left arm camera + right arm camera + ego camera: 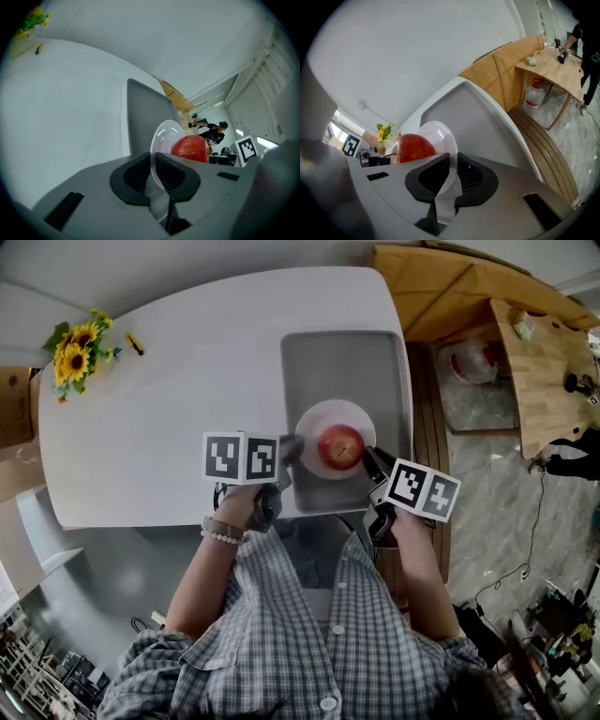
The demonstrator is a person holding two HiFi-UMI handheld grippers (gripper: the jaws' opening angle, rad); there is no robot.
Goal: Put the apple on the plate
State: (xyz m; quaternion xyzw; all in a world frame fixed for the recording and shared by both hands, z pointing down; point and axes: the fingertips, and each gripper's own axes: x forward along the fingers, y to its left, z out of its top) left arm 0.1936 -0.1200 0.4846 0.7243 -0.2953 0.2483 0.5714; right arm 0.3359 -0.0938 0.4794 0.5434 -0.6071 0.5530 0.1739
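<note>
A red apple [340,447] sits on a white plate [321,415] over the grey tray [343,357]. My left gripper [293,448] is shut on the plate's left rim, and my right gripper [373,461] is shut on its right rim. In the left gripper view the plate's edge [159,138] runs between the black pads, with the apple [190,147] just beyond. In the right gripper view the plate [440,133] is likewise pinched between the pads, the apple [411,146] resting on it to the left.
The tray lies on the right part of a white table [169,399]. A sunflower bunch [77,351] stands at the table's far left corner. Wooden furniture [534,352] and a water jug [472,360] are off to the right on the floor.
</note>
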